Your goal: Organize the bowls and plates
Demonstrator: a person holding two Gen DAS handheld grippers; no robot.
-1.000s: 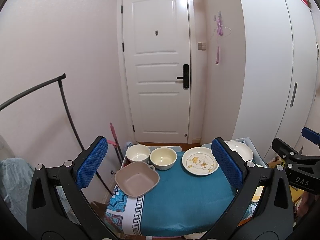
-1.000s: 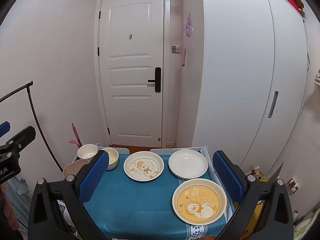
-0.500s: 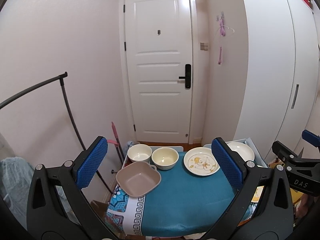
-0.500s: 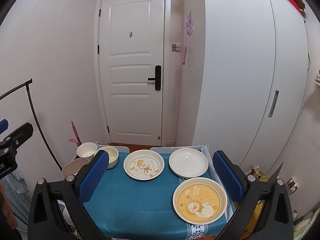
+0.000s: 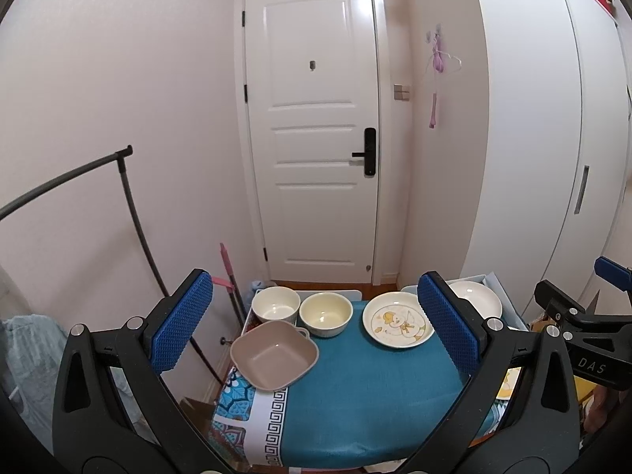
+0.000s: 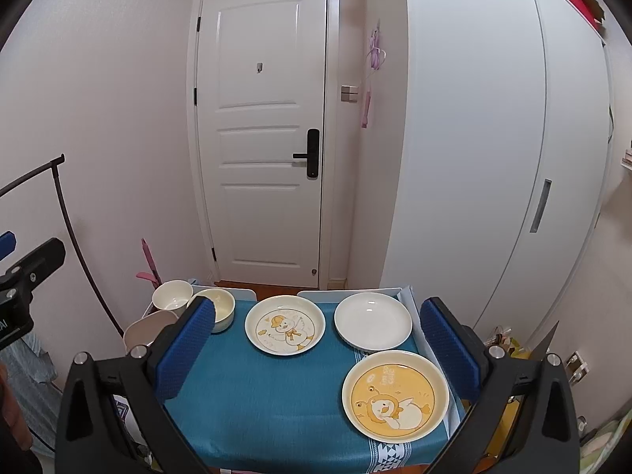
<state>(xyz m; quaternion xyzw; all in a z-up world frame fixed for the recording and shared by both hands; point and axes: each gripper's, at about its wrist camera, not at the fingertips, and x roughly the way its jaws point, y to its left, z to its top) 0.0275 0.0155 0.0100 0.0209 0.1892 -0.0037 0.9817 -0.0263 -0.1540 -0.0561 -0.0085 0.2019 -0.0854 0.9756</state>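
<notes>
A small table covered with a blue cloth (image 6: 276, 395) carries all the dishes. At its far left corner a white bowl (image 5: 275, 305) is set, with a cream bowl (image 5: 326, 313) just beside it on the right; both are seen to be empty. In front of them, at the left edge, a tan square bowl (image 5: 274, 354) is placed, also empty and partly overhanging the edge. Near the middle of the far edge a plate with a duck picture (image 6: 285, 330) is laid flat. To its right, at the far right corner, a plain white plate (image 6: 373, 320) is found, and nearer along the right edge a yellow plate with a cartoon animal (image 6: 395, 395). The left gripper (image 5: 316, 331) is held above the near edge with its fingers wide apart, nothing between them. The right gripper (image 6: 316, 349) is likewise held spread and unloaded.
</notes>
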